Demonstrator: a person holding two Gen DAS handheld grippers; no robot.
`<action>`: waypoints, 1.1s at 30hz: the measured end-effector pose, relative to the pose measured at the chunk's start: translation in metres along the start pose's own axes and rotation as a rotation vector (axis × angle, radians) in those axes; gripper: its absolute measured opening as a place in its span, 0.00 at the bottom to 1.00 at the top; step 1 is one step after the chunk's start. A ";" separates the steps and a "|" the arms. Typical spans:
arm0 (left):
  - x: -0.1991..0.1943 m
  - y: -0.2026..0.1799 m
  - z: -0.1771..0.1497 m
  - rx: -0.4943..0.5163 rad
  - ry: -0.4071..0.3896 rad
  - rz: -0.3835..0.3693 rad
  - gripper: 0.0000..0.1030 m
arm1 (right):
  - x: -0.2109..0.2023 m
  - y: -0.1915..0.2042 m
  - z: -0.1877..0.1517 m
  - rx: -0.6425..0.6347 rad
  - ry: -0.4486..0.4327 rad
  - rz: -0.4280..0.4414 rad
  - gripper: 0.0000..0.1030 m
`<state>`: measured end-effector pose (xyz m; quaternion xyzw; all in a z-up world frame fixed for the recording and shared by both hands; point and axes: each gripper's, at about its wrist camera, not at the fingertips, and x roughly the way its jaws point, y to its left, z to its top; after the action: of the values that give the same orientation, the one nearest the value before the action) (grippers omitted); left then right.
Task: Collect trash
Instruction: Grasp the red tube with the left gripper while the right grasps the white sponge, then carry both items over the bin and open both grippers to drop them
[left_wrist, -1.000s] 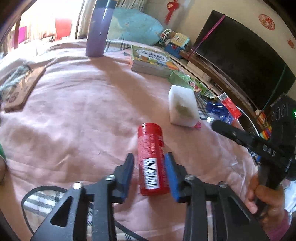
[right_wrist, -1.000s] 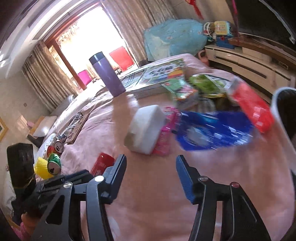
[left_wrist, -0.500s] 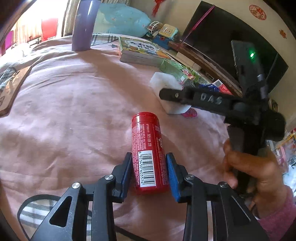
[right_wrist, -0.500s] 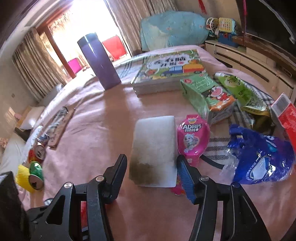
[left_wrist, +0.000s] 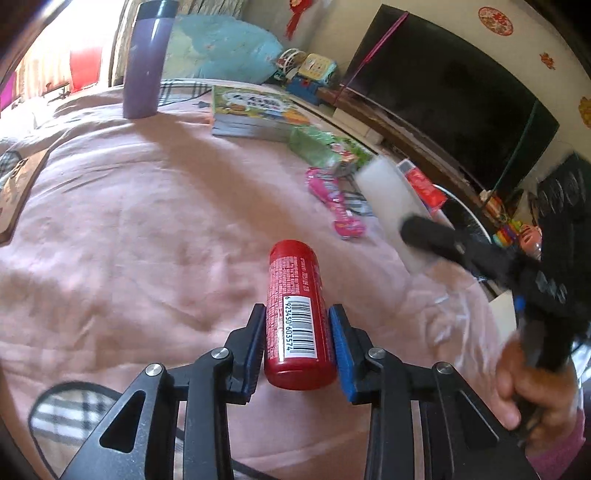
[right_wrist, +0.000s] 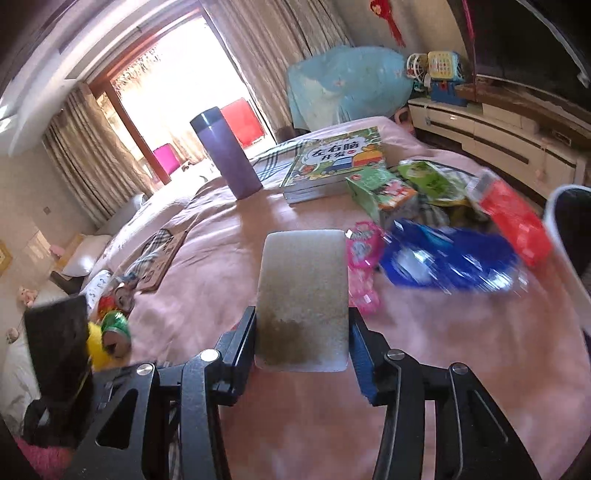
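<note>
Closing on the red cylindrical can with a barcode label (left_wrist: 297, 317), the left gripper (left_wrist: 297, 350) has both pads against its sides as it lies on the pink bedspread (left_wrist: 129, 229); squeezing near the can's middle should stop it rolling out. Seen from the right wrist, the right gripper (right_wrist: 301, 347) is closing on the stained white sponge block (right_wrist: 303, 295), which sits between its jaws, and a firm, level hold looks wise before lifting.

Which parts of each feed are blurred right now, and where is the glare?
Left wrist view: the red can in the left claw is sharp; the right claw and white sponge are motion-smeared. Right wrist view: the sponge is sharp, the blue bag and red pack streak, and the window is blown out.
</note>
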<state>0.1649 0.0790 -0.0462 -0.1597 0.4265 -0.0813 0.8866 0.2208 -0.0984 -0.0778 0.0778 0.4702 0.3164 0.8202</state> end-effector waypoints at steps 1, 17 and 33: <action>0.000 -0.003 -0.001 0.000 -0.002 -0.005 0.31 | -0.006 -0.002 -0.003 0.002 -0.002 0.000 0.46; 0.018 -0.095 -0.003 0.090 -0.020 -0.054 0.30 | -0.096 -0.109 -0.044 0.136 -0.054 -0.089 0.46; 0.056 -0.180 0.031 0.214 -0.028 -0.090 0.30 | -0.135 -0.177 -0.026 0.207 -0.161 -0.142 0.46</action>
<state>0.2229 -0.0982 -0.0052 -0.0841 0.3953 -0.1641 0.8998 0.2300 -0.3218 -0.0701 0.1536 0.4374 0.2000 0.8632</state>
